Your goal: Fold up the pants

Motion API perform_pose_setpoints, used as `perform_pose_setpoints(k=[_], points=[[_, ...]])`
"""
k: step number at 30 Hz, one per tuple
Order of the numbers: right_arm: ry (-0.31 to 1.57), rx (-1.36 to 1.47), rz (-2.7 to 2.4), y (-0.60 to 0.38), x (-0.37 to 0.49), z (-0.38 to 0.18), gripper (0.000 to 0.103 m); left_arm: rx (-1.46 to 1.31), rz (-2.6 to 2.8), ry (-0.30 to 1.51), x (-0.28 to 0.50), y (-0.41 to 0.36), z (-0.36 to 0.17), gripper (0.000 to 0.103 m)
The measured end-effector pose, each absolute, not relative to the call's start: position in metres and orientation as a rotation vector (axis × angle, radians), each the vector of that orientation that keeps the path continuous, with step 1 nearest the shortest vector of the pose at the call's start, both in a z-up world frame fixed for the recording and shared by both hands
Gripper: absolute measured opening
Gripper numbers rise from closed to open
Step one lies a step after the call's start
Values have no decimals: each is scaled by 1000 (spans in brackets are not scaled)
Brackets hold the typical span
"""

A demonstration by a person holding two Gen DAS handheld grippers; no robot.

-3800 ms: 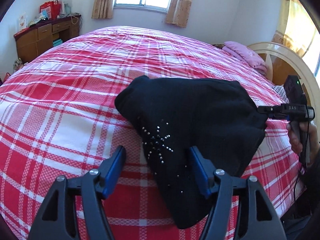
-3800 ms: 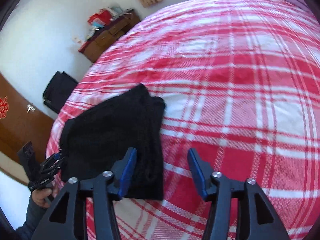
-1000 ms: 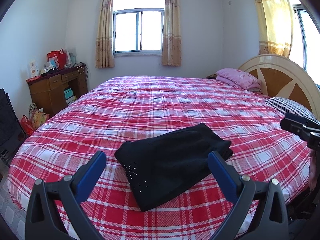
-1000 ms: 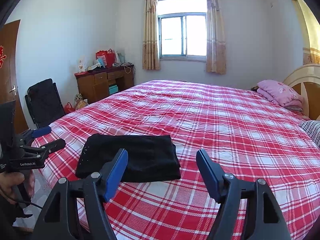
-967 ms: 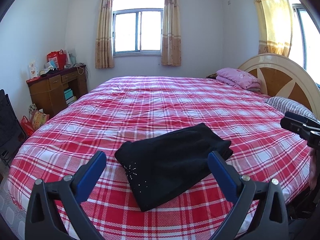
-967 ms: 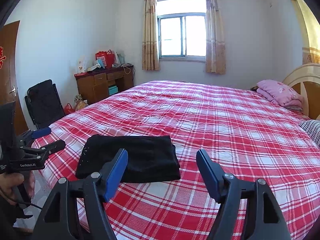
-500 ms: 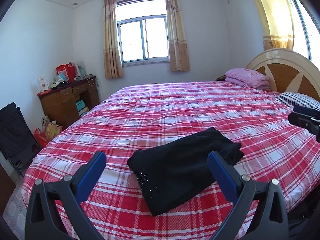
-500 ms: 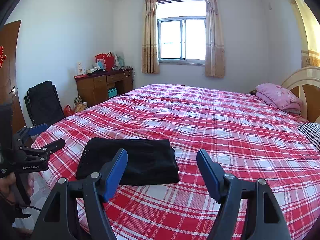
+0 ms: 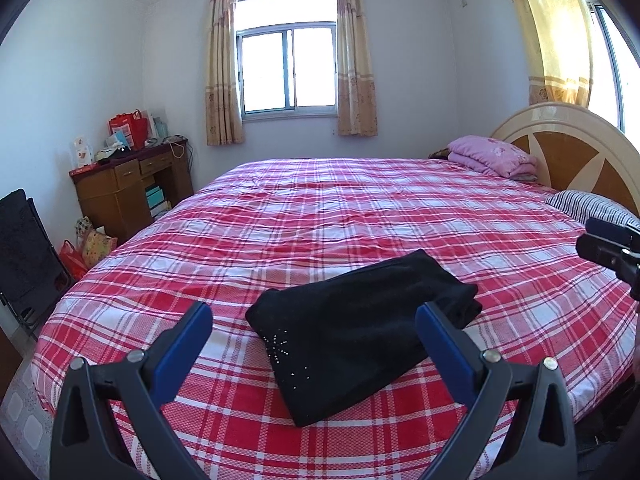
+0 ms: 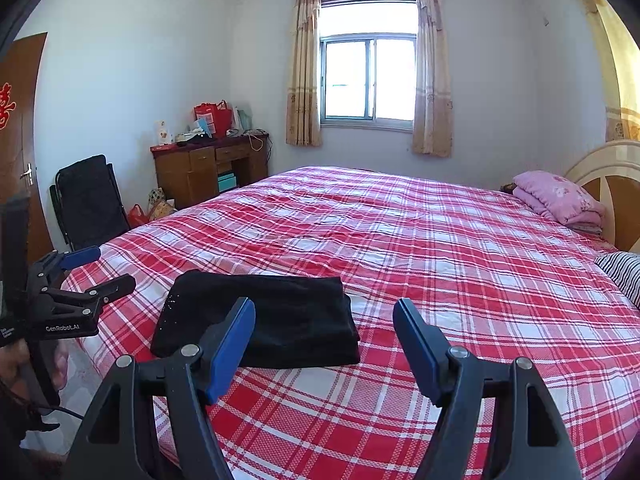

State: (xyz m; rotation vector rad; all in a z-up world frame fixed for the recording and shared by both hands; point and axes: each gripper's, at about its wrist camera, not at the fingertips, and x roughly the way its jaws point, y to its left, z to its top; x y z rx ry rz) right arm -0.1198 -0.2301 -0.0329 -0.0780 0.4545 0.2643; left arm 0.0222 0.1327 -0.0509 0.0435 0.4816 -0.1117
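Observation:
The black pants point(image 9: 360, 328) lie folded into a compact rectangle near the front edge of the bed, with small silver studs on one corner. They also show in the right wrist view point(image 10: 276, 320). My left gripper point(image 9: 314, 316) is open and empty, held back above the bed's edge in front of the pants. My right gripper point(image 10: 324, 312) is open and empty, also back from the pants. The left gripper also shows at the left edge of the right wrist view point(image 10: 96, 270), open. The right gripper's tip shows at the right edge of the left wrist view point(image 9: 608, 244).
The bed point(image 9: 360, 216) has a red and white plaid cover. A folded pink blanket point(image 9: 492, 156) and a striped pillow point(image 9: 584, 204) lie by the headboard point(image 9: 568, 144). A wooden desk point(image 9: 128, 188) and a black folding chair point(image 10: 88, 200) stand at the left wall.
Both grippers have pulled back and up from the folded pants since 3.8 s ago, and the left has opened wider. In the last second both views drifted only slightly.

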Motion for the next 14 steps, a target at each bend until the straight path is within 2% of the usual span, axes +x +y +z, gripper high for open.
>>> perform_pose_setpoints(k=[14], points=[[488,-106,272,-222,-115,-41,73,53,-89,467,22,136,-55,103]])
